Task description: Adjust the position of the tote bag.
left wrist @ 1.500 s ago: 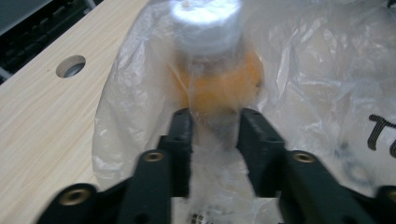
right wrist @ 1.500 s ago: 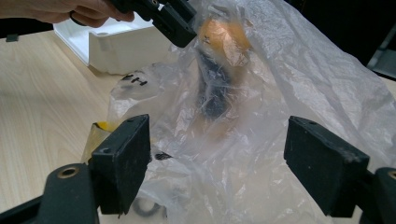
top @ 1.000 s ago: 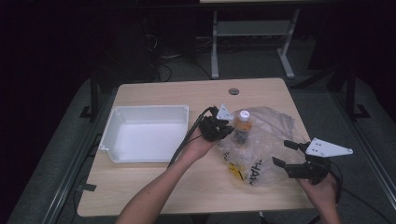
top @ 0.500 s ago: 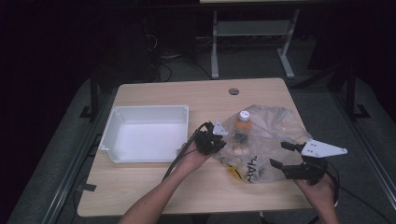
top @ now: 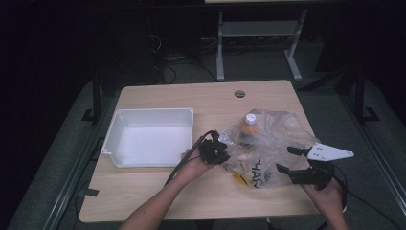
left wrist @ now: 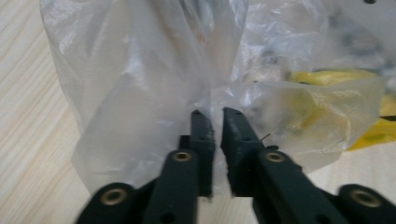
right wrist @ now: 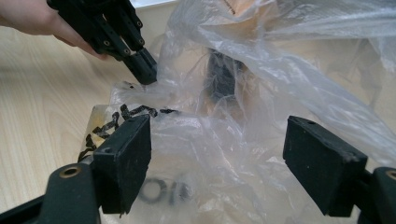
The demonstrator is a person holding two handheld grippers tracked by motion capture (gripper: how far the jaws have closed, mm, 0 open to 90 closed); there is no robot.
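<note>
Now, at the left of the pale wooden table the white rectangular plastic tray stands empty, with its right wall close beside the left gripper. This gripper meets the near-left edge of the clear crumpled plastic bag, which lies right of the tray, about the middle of the table. In the left gripper view its jaws stand almost together, with only a narrow slit between them, and they have just been opening a little; a fold of the bag's film rises at their tips, but whether the pads still pinch it I cannot tell.

Inside the bag an orange bottle with a white cap stands toward the far side, and something yellow lies nearer.

At the right, the right gripper hovers at the bag's near-right edge with its jaws wide apart; the film lies between them and touches neither pad. So the bag stretches from left to right between both grippers, and the left one is nearer to its gathered mouth. I judge the next grasp must come from there.
</note>
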